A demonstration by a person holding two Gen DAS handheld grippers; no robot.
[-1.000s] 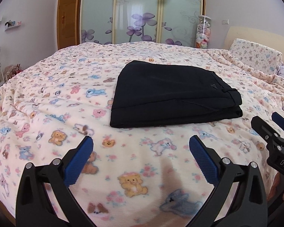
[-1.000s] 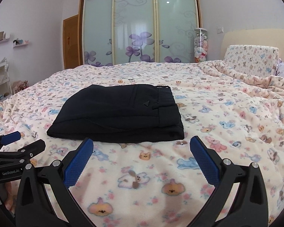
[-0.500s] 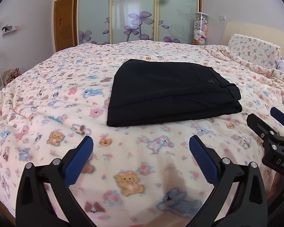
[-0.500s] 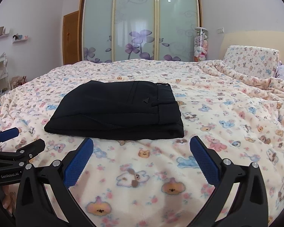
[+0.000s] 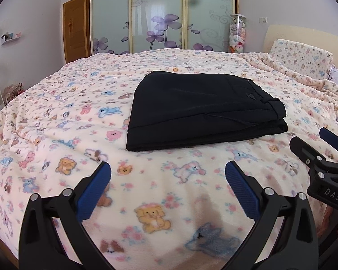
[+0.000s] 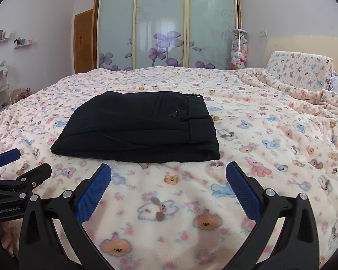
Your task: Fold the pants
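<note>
Black pants (image 5: 200,110) lie folded into a compact rectangle in the middle of the bed, waistband at the right; they also show in the right wrist view (image 6: 142,130). My left gripper (image 5: 167,171) is open and empty, held back from the near edge of the pants. My right gripper (image 6: 168,171) is open and empty, also short of the pants' near edge. The right gripper shows at the right edge of the left wrist view (image 5: 326,155). The left gripper shows at the left edge of the right wrist view (image 6: 18,168).
The bed is covered by a cream blanket (image 5: 56,123) printed with cartoon animals. A matching pillow (image 6: 299,69) and bunched blanket lie at the right. A sliding wardrobe (image 6: 166,29), a wooden door (image 5: 75,27) and a jar of plush toys (image 6: 238,49) stand behind the bed.
Both grippers have drawn back slightly and lowered, so the pants sit a little farther and flatter in view. The pants have not moved. Both grippers stay open.
</note>
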